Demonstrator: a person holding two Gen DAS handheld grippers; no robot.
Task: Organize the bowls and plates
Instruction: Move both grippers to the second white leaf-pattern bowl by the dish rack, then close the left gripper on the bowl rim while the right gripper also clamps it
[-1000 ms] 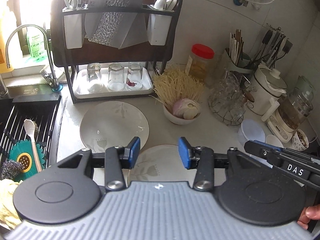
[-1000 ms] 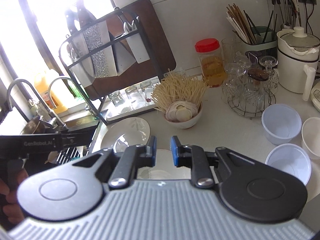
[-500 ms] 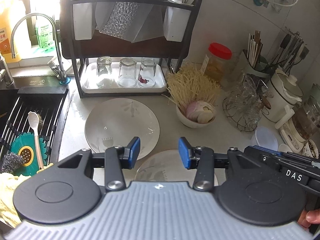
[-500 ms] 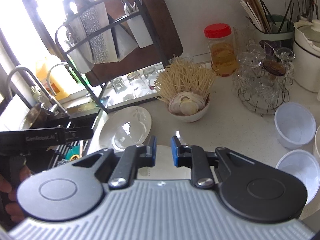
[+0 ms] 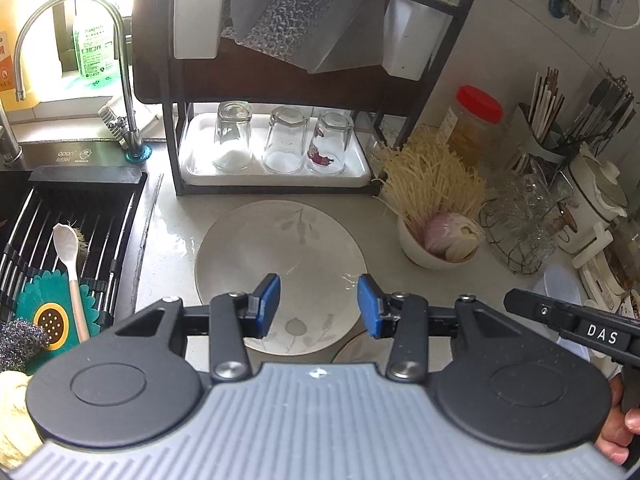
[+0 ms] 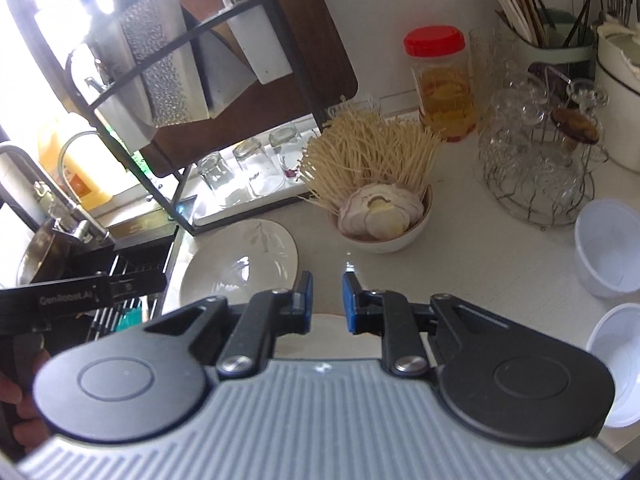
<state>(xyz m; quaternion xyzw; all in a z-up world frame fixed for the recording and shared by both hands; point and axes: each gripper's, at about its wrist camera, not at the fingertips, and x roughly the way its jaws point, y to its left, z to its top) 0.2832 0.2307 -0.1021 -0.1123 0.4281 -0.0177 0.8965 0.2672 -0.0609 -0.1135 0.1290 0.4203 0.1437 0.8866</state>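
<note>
Both grippers hang over the counter with nothing between their blue pads. On the left gripper (image 5: 319,306) the pads stand well apart, above the near part of a large round white ceramic plate with a faint leaf print (image 5: 280,248). On the right gripper (image 6: 327,302) the pads are close together but a narrow gap shows; they hover over bare pale countertop (image 6: 460,280), with the same plate (image 6: 244,260) to their left.

A second white plate (image 5: 360,350) lies just beside the first, at its near right, mostly hidden under the grippers. To the far right of the plates stands a white bowl of dry noodles and cut onion (image 5: 432,236). Behind the plate is a dark metal rack (image 5: 280,184) holding three upturned clear glasses (image 5: 284,144). Two empty translucent plastic bowls (image 6: 608,248) sit at the right edge; the sink (image 5: 64,216) lies to the left.
</note>
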